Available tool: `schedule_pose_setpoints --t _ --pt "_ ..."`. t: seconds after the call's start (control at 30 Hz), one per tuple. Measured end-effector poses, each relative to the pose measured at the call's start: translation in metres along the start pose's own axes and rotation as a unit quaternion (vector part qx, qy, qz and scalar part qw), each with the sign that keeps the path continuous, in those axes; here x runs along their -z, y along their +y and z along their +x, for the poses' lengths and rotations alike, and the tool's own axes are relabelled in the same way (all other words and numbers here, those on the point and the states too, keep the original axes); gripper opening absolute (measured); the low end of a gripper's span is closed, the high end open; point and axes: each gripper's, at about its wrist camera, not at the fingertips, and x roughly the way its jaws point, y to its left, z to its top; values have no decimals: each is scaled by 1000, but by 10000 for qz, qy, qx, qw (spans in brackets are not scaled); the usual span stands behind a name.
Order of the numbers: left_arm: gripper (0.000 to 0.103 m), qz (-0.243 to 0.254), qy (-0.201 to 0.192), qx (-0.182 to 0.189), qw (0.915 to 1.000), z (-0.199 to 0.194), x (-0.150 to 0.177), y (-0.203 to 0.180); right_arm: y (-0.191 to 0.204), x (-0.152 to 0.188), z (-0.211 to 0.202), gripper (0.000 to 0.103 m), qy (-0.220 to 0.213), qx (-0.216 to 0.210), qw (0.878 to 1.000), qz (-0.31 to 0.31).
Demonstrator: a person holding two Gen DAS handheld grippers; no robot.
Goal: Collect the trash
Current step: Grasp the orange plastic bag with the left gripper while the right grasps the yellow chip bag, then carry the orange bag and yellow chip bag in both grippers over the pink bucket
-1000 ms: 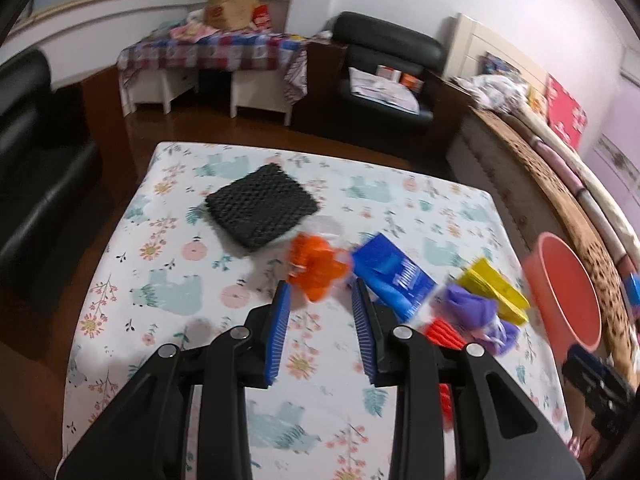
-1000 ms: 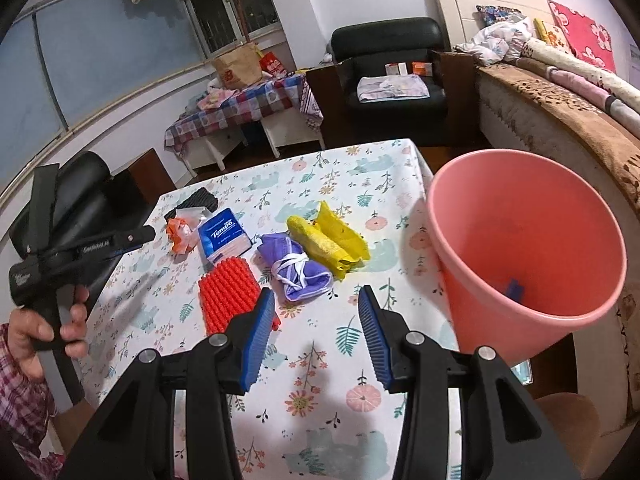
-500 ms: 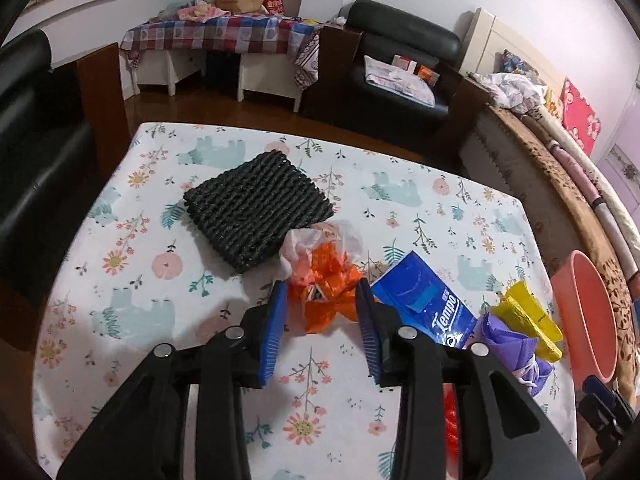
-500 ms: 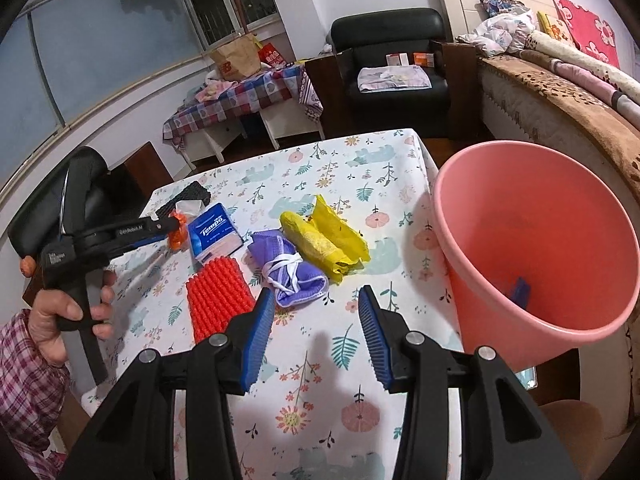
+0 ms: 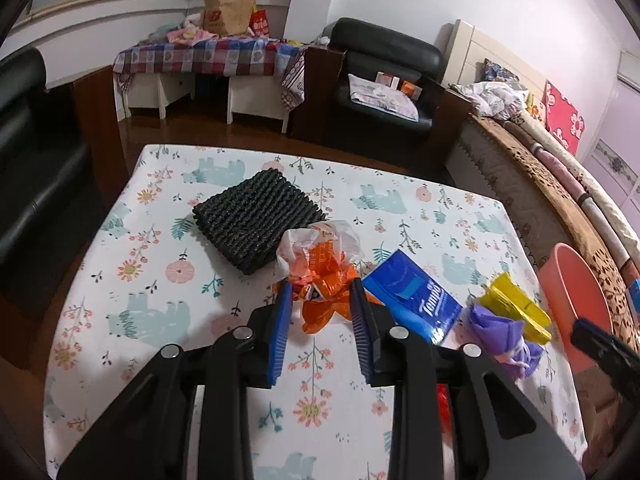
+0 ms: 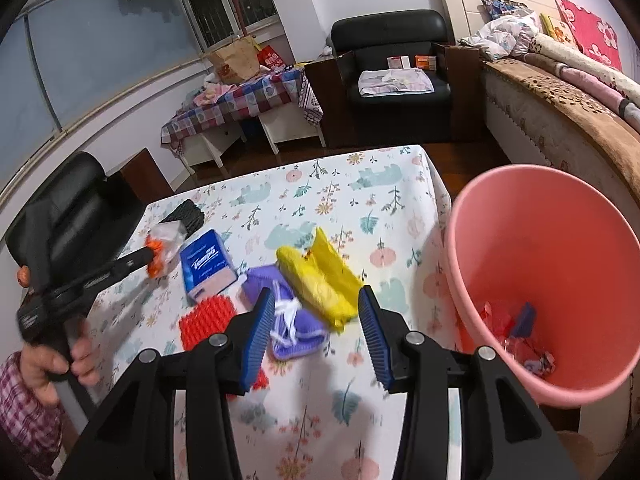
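A floral tablecloth [image 5: 168, 280] is covering the table, with a black armchair [image 5: 384, 80] and a bed [image 6: 560, 92] standing beyond. The left gripper [image 5: 320, 312] is gaping open — its blue pads are flanking the crumpled orange wrapper [image 5: 324, 280], which is lying beside the black mat [image 5: 256, 216] and blue tissue pack [image 5: 416, 300]. The right gripper [image 6: 316, 320] is hovering open and empty over the purple [image 6: 296, 332] and yellow [image 6: 320, 280] bags, next to the pink bin [image 6: 560, 280].

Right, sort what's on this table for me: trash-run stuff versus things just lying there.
For the job:
- orange-and-white crumpled plastic bag, between the open left gripper fingers
- pink bin, scraps already inside

Probably lying about:
- black knitted mat
- blue Tempo tissue pack
- yellow cloth
- purple cloth
- red bristly mat
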Motion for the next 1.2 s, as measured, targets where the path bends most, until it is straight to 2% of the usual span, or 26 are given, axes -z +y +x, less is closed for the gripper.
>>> schedule_pose_setpoints --t 0.1,0.27,0.33,0.37,0.43,0.67,0.93,1.2 --pt "29 -20 2 86 10000 -6 2 1 -1 -9 14 43 34 114 9999 -60" --pt "29 -66 44 116 9999 -11 5 3 -11 -19 45 42 417 257 9988 4" --pt "29 -83 68 148 9998 -13 6 3 -15 -17 54 24 642 293 9975 76" --pt "29 -82 71 167 9998 -14 7 2 -17 -15 57 11 718 300 9969 114" --pt "29 -66 75 214 9997 -17 8 0 -19 -10 60 3 817 274 9961 193" --pt "29 44 -20 374 9993 -32 9 -15 -15 -3 31 3 463 216 9985 176" --pt "29 357 -171 741 9965 -55 9 -55 -23 -4 -18 3 3 277 9988 406" --pt "29 654 -167 1092 9917 -61 10 -98 -46 -3 -64 3 -446 742 9945 590"
